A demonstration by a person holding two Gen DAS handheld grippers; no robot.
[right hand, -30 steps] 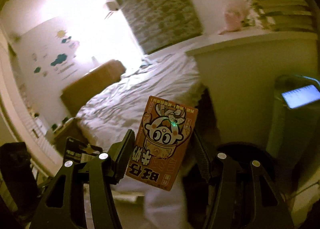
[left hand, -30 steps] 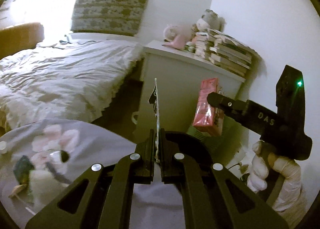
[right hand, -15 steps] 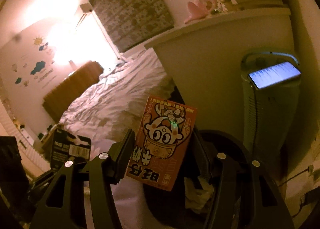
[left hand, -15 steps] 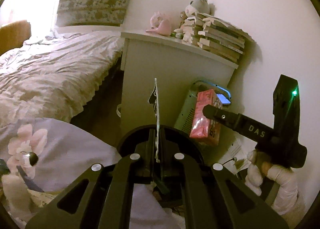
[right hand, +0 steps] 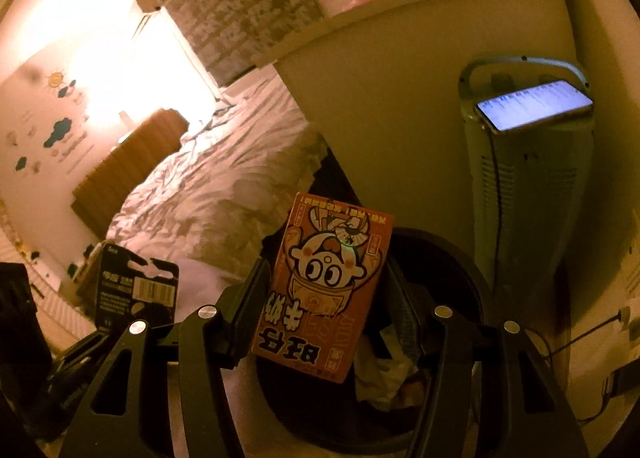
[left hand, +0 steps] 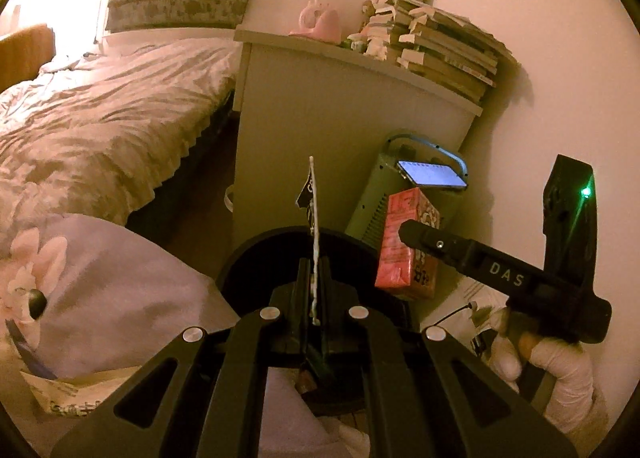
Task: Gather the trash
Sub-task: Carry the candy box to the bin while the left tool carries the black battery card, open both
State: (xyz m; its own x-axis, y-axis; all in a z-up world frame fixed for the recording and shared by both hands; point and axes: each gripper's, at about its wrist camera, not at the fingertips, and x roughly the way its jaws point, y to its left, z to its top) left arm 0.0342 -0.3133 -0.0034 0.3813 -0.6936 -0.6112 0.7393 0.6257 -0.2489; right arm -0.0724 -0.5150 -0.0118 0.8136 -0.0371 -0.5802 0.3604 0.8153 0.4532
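A: Where's the trash right now?

B: The red drink carton (right hand: pixel 324 290) is clamped between the jaws of the right gripper (right hand: pixel 326 294), upside down, hanging just above the black bin (right hand: pixel 460 258). The left gripper (left hand: pixel 314 290) has its jaws together on a flat black packaging card (left hand: pixel 312 202), seen edge-on, also over the bin's rim.

A: What's changed in the last second?

B: Both hands have come down and in towards the bin. A second ago it barely showed; now its mouth fills the near view, with crumpled paper (right hand: pixel 384 362) already inside. I'd judge both pieces are about ready to drop.

A: And the room around it?

B: The bin stands on the floor beside a white cabinet (left hand: pixel 340 118) topped with a stack of books (left hand: pixel 444 50). To its right stands a green appliance (right hand: pixel 532 186) with a lit phone (right hand: pixel 532 104) on top. A rumpled bed (left hand: pixel 100 106) lies far left.
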